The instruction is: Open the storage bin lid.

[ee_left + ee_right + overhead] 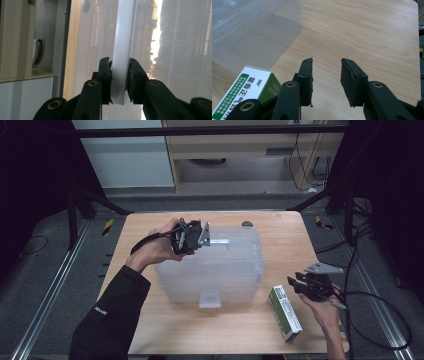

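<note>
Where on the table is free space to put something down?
Bare wood lies between the plastic bin and the table's right edge, and along the front edge left of the green box. It is crowded around the right gripper beside that box.

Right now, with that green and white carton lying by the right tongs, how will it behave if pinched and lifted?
The carton looks like thin card, so probably light and apt to dent under a hard squeeze. It lies flat on the table, so it should slide, not roll. Its glossy faces may slip.
</note>
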Demonstrator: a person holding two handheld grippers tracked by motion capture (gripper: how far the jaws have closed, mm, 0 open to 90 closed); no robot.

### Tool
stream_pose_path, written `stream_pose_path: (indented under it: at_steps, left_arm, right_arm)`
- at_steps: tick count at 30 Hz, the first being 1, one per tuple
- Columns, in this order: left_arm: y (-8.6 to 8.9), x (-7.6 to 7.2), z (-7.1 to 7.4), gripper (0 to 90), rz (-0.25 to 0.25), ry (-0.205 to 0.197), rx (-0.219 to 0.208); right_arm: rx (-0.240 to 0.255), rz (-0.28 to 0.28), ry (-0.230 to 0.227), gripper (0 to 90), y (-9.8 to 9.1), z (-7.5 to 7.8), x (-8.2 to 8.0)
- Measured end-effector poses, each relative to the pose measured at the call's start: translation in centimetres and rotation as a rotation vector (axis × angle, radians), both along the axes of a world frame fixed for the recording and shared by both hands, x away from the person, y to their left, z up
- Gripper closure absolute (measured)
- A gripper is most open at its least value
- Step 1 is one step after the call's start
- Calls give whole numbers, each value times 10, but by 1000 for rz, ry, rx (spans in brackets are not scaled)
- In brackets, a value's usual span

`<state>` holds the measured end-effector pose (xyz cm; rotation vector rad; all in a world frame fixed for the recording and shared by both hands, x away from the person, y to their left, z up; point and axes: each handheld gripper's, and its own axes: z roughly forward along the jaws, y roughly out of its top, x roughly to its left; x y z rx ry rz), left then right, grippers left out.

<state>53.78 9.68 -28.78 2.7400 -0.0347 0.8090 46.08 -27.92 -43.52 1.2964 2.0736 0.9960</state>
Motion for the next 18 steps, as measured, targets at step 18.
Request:
stream_pose_path:
  at_steps: [18]
  left_arm:
    - [3, 7, 7, 734, 23, -16, -35]
  right_arm:
    - [36, 25, -13, 673, 4, 10, -3]
